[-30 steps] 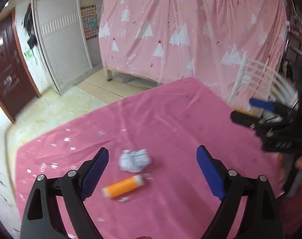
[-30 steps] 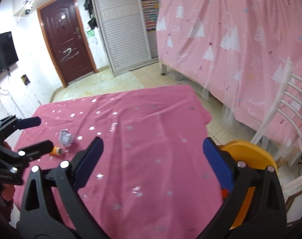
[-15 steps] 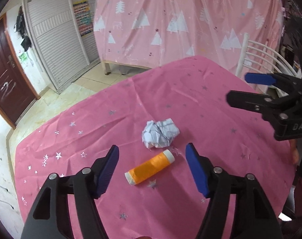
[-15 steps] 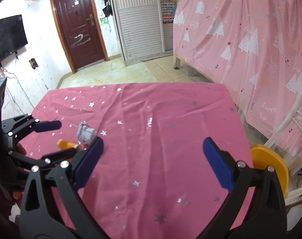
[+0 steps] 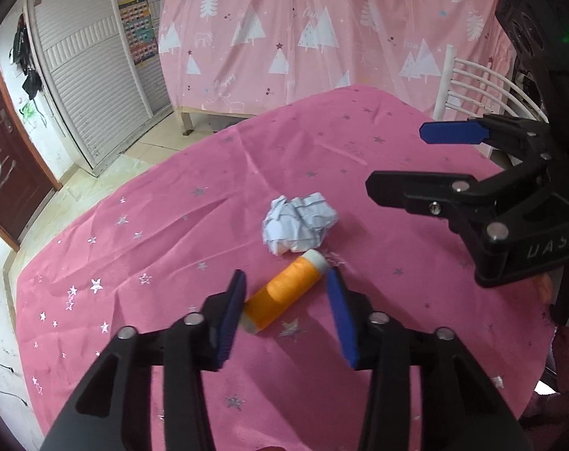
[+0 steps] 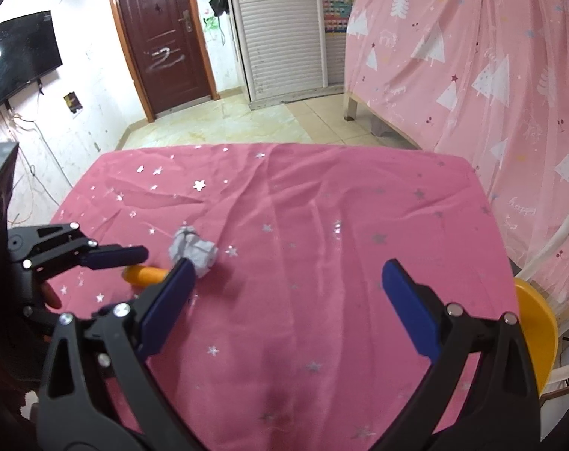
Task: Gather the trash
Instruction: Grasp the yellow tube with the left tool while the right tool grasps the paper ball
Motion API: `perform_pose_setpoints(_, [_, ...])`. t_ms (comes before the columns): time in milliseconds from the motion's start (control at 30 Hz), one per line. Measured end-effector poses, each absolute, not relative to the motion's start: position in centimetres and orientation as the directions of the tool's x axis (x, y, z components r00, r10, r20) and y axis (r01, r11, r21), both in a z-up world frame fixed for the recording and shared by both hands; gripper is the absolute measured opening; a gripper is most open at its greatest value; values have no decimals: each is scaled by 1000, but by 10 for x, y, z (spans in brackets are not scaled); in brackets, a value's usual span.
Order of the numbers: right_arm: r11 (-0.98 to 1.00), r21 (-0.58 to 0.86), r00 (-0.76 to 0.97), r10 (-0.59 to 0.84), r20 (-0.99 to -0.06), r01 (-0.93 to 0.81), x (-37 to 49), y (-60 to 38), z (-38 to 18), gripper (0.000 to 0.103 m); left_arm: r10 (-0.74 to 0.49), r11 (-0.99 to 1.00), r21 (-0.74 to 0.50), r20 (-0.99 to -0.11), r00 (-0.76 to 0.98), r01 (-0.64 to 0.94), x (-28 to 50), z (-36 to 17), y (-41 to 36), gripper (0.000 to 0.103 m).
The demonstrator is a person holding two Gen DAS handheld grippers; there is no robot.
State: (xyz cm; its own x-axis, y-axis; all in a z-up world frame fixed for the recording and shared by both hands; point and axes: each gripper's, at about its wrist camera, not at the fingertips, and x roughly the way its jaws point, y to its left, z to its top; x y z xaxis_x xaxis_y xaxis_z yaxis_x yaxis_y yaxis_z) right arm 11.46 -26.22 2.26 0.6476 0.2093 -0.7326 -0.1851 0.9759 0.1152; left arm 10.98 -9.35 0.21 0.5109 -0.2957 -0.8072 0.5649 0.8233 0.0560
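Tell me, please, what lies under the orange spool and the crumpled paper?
The orange spool and the crumpled paper lie on a pink star-print tablecloth. The cloth covers the whole top, so the table beneath cannot be seen.

Spool (image 5: 284,291) on the table (image 5: 171,263) near its left edge, paper ball (image 5: 299,223) touching the spool's far end, chair (image 6: 536,323) off the right edge.

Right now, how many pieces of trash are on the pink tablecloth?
2. An orange tube lies between the closing left gripper jaws, not yet pinched; a crumpled paper ball sits just beyond it, touching its cap.
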Motion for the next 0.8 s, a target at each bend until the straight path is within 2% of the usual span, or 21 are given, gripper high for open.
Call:
perform_pose_setpoints(233, [971, 132, 628, 231, -743, -200, 123, -249, 18, 96, -308, 814, 52, -807, 505, 579, 108, -1, -90, 20])
perform_pose_setpoints(433, [963, 181, 617, 268, -740, -200, 133, -242, 18, 96, -322, 803, 48, -803, 501, 594, 104, -1, -91, 15])
perform_pose_setpoints(500, [961, 189, 614, 275, -740, -202, 137, -239, 18, 96, -327, 804, 39, -804, 496, 593, 103, -1, -90, 9])
perform_pose_setpoints(667, [956, 180, 592, 284, -754, -231, 145, -223, 12, 96, -338, 799, 28, -805, 487, 600, 96, -1, -86, 9])
perform_pose_setpoints(733, [956, 162, 582, 279, -764, -246, 147, -216, 9, 89, -339, 799, 27, -805, 487, 600, 94, -1, -84, 9])
perform_pose_setpoints(767, [956, 154, 576, 276, -770, -251, 148, -213, 8, 79, -339, 800, 26, -805, 487, 599, 93, -1, -83, 9])
perform_pose_setpoints(800, [955, 149, 566, 274, -777, -257, 150, -209, 5, 76, -338, 801, 26, -805, 487, 598, 93, 0, -83, 9])
